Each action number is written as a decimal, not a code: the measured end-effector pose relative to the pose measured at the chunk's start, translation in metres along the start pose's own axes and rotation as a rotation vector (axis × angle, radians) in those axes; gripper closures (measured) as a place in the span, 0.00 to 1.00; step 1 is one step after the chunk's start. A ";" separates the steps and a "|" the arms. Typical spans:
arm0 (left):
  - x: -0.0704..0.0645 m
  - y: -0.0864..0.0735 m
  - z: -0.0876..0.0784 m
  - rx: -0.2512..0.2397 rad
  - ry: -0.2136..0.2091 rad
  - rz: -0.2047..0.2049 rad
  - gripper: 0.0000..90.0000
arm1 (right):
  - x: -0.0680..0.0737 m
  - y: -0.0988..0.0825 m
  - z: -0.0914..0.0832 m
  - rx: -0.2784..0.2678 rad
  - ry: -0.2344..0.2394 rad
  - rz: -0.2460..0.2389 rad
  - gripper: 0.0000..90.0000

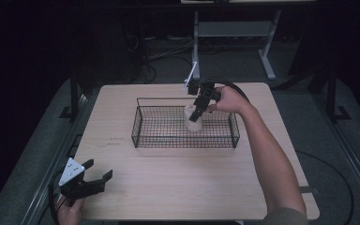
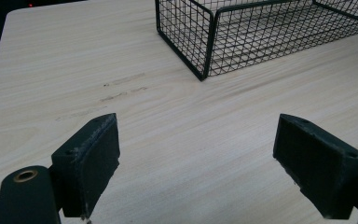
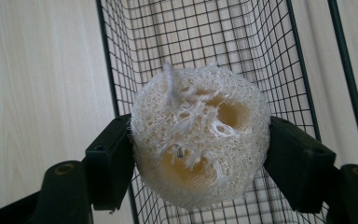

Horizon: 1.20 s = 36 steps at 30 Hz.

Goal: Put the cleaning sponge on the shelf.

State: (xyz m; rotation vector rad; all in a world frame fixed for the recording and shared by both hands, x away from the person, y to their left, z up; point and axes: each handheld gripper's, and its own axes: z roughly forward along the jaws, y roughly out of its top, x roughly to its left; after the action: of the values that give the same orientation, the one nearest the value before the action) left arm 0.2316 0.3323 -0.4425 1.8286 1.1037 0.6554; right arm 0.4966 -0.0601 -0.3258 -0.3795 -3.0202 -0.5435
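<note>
Writing: no brand, label or readable text is seen on the things; only faint dark marks are seen on the table (image 2: 121, 88) in the left gripper view.
Loofah sponge (image 3: 199, 135): it is held over the wire basket (image 1: 138, 123), in the right part of it, a little above the mesh floor as far as can be told from the high view.
Right gripper (image 3: 199, 149): its jaws are pressed on both sides of the round pale sponge, closed as far as the sponge allows.
Left gripper (image 2: 196, 163): its jaws are spread wide and nothing is held between them; it is kept at the near left corner of the table, well apart from the basket.
Right gripper view: the fibres and the holes of the sponge are shown, which are not made out in the high view (image 1: 193, 117).
High view: both hands, the whole basket and the grey three-cornered plate on the left gripper (image 1: 86, 180) are shown.
Left gripper view: the near left corner of the basket is seen.
</note>
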 end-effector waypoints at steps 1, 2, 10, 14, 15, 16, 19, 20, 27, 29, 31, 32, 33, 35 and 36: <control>0.000 0.000 0.000 -0.001 -0.001 -0.001 0.15 | -0.001 -0.001 0.003 0.003 0.007 0.010 0.31; 0.000 0.000 0.000 0.000 -0.001 0.001 0.15 | -0.003 -0.003 0.006 0.005 0.005 0.013 0.31; 0.000 0.000 0.001 0.007 -0.001 0.005 0.15 | -0.008 -0.006 0.022 0.038 0.007 0.008 0.31; 0.001 -0.001 -0.001 0.000 -0.001 0.001 0.15 | -0.010 -0.007 0.026 0.047 0.006 0.014 0.31; 0.001 -0.001 -0.001 -0.001 -0.001 -0.001 0.15 | -0.010 -0.007 0.028 0.049 0.004 0.013 0.31; 0.002 -0.001 -0.001 -0.002 -0.001 -0.001 0.15 | -0.010 -0.008 0.030 0.052 0.005 0.013 0.31; 0.002 -0.001 -0.001 -0.003 -0.002 -0.002 0.15 | -0.011 -0.011 0.035 0.051 0.014 0.028 0.31; 0.002 -0.001 -0.001 -0.003 -0.002 -0.001 0.15 | -0.012 -0.013 0.037 0.053 0.014 0.035 0.31; 0.002 0.000 -0.001 -0.002 -0.003 0.000 0.15 | -0.014 -0.016 0.049 0.096 0.017 0.034 0.31; 0.002 -0.001 -0.001 -0.002 -0.003 -0.002 0.15 | -0.015 -0.017 0.050 0.095 0.019 0.038 0.31; 0.002 -0.001 -0.001 -0.001 -0.003 -0.003 0.15 | -0.014 -0.017 0.050 0.094 0.017 0.036 0.31; 0.002 -0.001 -0.001 -0.001 -0.004 -0.002 0.15 | -0.014 -0.017 0.051 0.093 0.022 0.037 0.31; 0.002 -0.001 -0.001 -0.002 -0.004 -0.002 0.15 | -0.014 -0.017 0.052 0.096 0.022 0.037 0.31; 0.001 -0.001 -0.001 -0.004 -0.004 0.000 0.15 | -0.013 -0.016 0.053 0.099 0.022 0.032 0.31; 0.001 0.000 -0.001 -0.005 -0.003 -0.001 0.15 | -0.012 -0.016 0.054 0.094 0.025 0.035 0.31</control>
State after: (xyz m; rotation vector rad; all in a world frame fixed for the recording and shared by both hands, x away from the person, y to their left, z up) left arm 0.2309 0.3340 -0.4422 1.8248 1.0996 0.6538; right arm 0.5041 -0.0588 -0.3831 -0.4156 -2.9954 -0.3990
